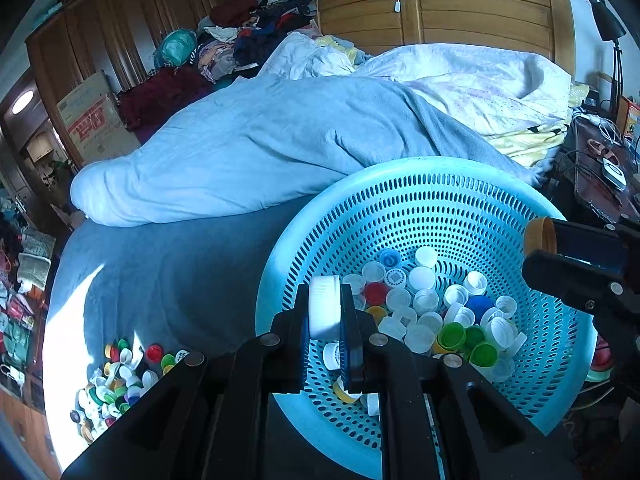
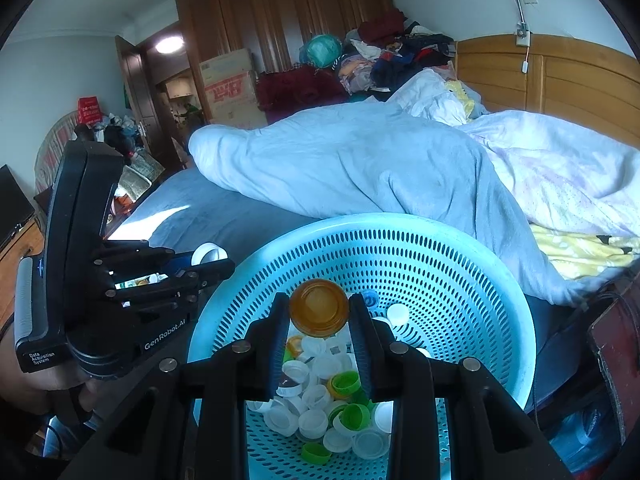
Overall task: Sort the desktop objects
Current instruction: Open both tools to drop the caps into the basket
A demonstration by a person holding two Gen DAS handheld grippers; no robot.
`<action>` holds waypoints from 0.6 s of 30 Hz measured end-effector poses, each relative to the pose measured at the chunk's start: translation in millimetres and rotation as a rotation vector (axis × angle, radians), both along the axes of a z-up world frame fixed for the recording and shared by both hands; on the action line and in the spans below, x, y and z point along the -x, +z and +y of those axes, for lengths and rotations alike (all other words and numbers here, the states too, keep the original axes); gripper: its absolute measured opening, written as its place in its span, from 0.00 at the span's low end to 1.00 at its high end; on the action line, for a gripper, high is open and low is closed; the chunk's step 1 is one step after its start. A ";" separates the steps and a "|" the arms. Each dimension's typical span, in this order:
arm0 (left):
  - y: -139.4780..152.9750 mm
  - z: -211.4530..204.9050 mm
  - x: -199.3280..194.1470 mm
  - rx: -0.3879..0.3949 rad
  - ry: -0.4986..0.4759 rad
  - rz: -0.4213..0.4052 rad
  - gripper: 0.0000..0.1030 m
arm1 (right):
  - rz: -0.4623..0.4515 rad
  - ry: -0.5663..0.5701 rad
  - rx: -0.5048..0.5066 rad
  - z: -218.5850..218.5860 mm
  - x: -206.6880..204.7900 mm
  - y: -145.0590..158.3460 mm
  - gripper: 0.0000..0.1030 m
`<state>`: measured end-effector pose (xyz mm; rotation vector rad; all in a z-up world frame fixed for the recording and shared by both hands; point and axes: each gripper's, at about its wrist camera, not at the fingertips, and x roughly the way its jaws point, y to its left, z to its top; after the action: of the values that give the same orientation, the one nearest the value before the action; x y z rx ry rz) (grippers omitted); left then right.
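Observation:
A pale blue perforated basket [image 1: 400, 208] [image 2: 460, 264] sits on the bed and holds several bottle caps [image 1: 424, 304] [image 2: 316, 400], white, green, red and blue. My left gripper [image 1: 325, 308] is shut on a white cap [image 1: 323, 306], held edge-on over the basket's left rim. In the right wrist view that gripper [image 2: 208, 262] shows at the left with the white cap [image 2: 208, 254]. My right gripper [image 2: 319, 312] is shut on an orange cap [image 2: 319, 307] above the basket's middle. The left wrist view catches this orange cap [image 1: 540, 236] at the right edge.
A second pile of mixed coloured caps [image 1: 120, 380] lies on the blue sheet at the lower left. A rumpled blue duvet [image 1: 260, 148] rises behind the basket. A dark bedside table [image 1: 600, 184] with cables stands at the right. Wardrobes and clothes fill the back.

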<state>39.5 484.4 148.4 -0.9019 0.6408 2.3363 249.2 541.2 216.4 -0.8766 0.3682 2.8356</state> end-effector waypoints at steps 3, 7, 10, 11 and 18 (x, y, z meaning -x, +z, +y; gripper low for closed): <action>0.3 1.1 0.0 0.000 -0.003 -0.002 0.09 | -0.003 0.001 0.002 0.3 0.0 -0.8 0.32; 0.2 0.9 -0.5 -0.001 -0.001 -0.003 0.09 | -0.006 0.003 0.004 0.9 1.2 -2.2 0.32; 0.6 1.2 -0.5 -0.003 0.000 -0.004 0.09 | -0.006 0.004 0.003 1.5 2.1 -1.9 0.32; 0.6 0.6 0.1 -0.003 0.000 -0.004 0.09 | -0.007 0.004 0.003 1.1 2.2 -1.8 0.32; 0.4 0.1 1.1 -0.002 0.005 -0.004 0.09 | -0.006 0.006 0.000 0.1 2.8 -2.2 0.33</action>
<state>38.3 484.4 148.8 -0.9084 0.6352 2.3384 246.4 541.3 214.2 -0.8877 0.3655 2.8381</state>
